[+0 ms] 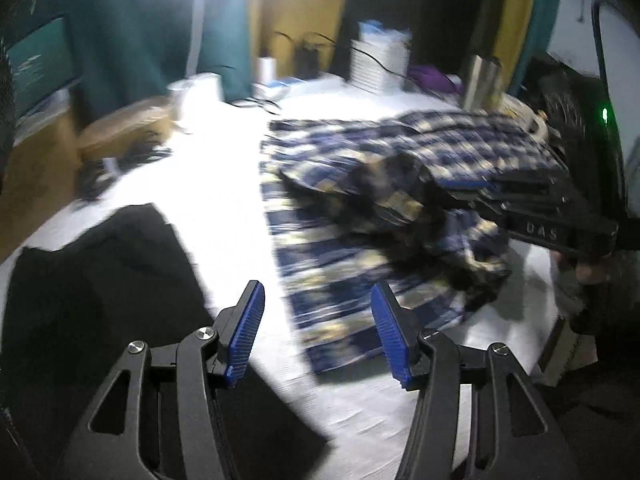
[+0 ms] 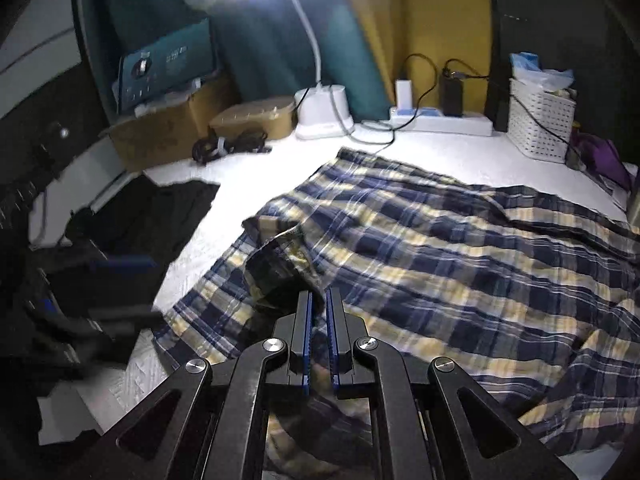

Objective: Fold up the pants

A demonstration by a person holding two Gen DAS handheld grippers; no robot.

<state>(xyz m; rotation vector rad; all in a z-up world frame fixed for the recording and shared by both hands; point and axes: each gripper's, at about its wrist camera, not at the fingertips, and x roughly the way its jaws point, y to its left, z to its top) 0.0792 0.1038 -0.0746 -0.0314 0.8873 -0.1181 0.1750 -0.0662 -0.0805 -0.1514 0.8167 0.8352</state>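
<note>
On the white table (image 2: 440, 156), front of the desk lamp (image 2: 320, 112), plaid pants (image 2: 440, 248) lie spread, rumpled. Right gripper (image 2: 319, 300) clamped on a raised fabric edge; left gripper (image 1: 318, 296) spread apart, empty, beside the pants. Cloth looks light, soft, floppy: best pinched at hem or waistband edge. Black garment (image 2: 160, 216) left of lamp, white basket (image 2: 540, 120) to its right. Dim room, cluttered.

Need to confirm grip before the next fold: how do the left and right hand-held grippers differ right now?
The left hand-held gripper is open and holds nothing; the right hand-held gripper is shut on the plaid pants. The left hangs above the bare white table beside the pants; the right sits over the cloth itself. Both have blue ribbed pads.
</note>
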